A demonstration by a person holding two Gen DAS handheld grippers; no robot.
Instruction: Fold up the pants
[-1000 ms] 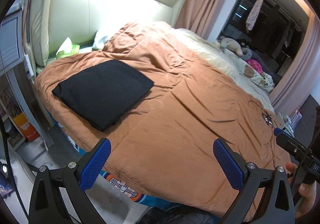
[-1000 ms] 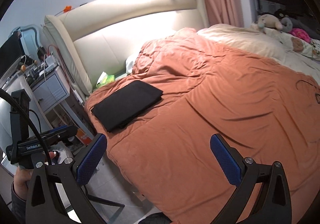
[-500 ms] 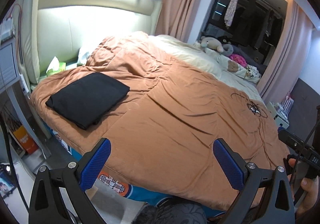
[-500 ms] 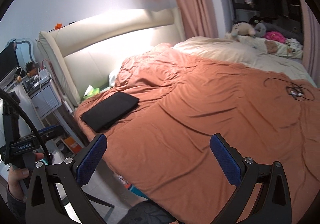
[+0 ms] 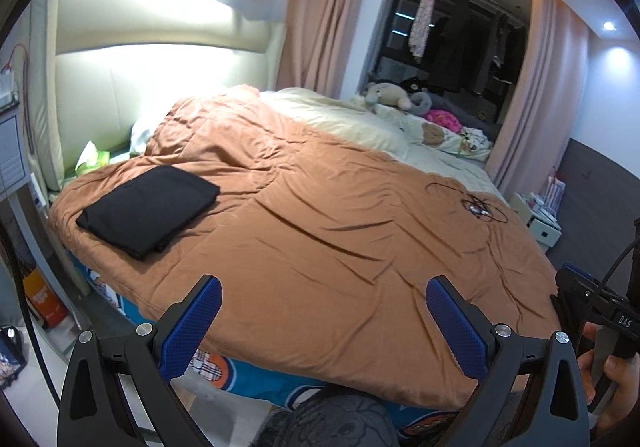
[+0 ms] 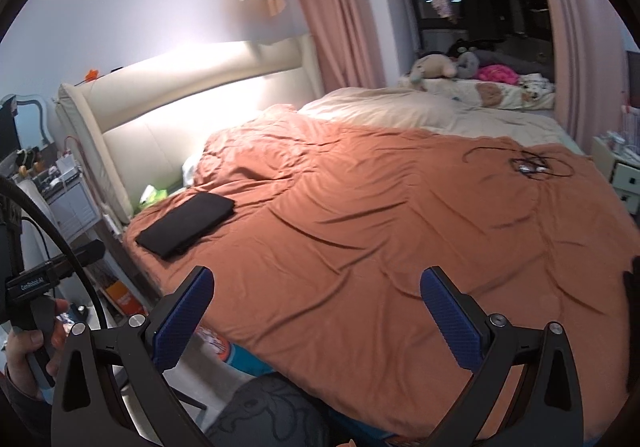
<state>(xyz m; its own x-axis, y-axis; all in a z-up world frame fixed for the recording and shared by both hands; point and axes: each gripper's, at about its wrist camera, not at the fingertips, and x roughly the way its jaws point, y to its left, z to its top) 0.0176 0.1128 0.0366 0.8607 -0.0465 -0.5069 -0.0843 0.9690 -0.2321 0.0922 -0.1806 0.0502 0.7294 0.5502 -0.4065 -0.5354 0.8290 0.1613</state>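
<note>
The black pants [image 5: 150, 209] lie folded in a flat rectangle on the orange-brown duvet [image 5: 320, 239], near the bed's left corner by the headboard; they also show in the right wrist view [image 6: 186, 225]. My left gripper [image 5: 324, 321] is open and empty, held off the bed's near edge, well away from the pants. My right gripper [image 6: 316, 313] is open and empty too, also back from the bed edge. Each hand-held gripper shows at the edge of the other's view.
A tangle of black cable [image 5: 478, 207] lies on the duvet at the right. A cream blanket [image 5: 344, 119] and soft toys [image 5: 390, 95] are at the far side. A cream headboard [image 5: 140, 87] and a bedside cabinet [image 6: 72, 203] stand at the left.
Both grippers have pulled back and tilted up from the bed, so the pants look smaller and farther away. The pants have not moved. Both grippers stay open.
</note>
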